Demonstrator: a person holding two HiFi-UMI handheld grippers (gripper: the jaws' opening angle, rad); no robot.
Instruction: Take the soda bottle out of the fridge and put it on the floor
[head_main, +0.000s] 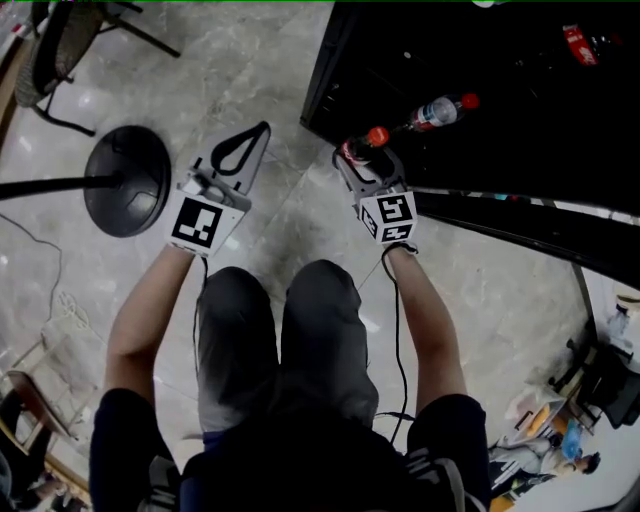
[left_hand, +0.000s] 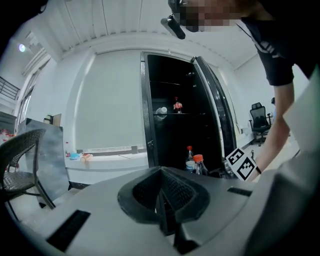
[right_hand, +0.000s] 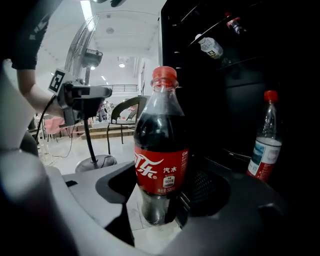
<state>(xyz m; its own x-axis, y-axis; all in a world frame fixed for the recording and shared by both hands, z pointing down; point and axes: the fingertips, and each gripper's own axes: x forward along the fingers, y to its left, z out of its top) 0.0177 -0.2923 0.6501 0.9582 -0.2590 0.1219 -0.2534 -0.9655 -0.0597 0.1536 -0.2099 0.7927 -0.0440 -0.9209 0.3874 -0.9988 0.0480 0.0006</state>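
Two tools: left tool (head_main: 262, 130), right tool (head_main: 362, 155). Four bottles: cola bottle (right_hand: 161, 145), clear red-capped bottle (right_hand: 263, 145), white-labelled shelf bottle (right_hand: 210, 47), red-labelled shelf bottle (right_hand: 235, 24). One fridge (head_main: 320, 80), one fan stand (head_main: 128, 180), one chair (head_main: 60, 50).

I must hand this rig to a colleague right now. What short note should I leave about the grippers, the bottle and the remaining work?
Left gripper: shut, empty, held over the floor.
Right gripper: shut on the soda bottle, upright, at the open fridge's front edge.
Done: bottle seems out; floor tiles show beneath it.
Left: stand it on the floor, then release. I cannot tell whether it already touches.
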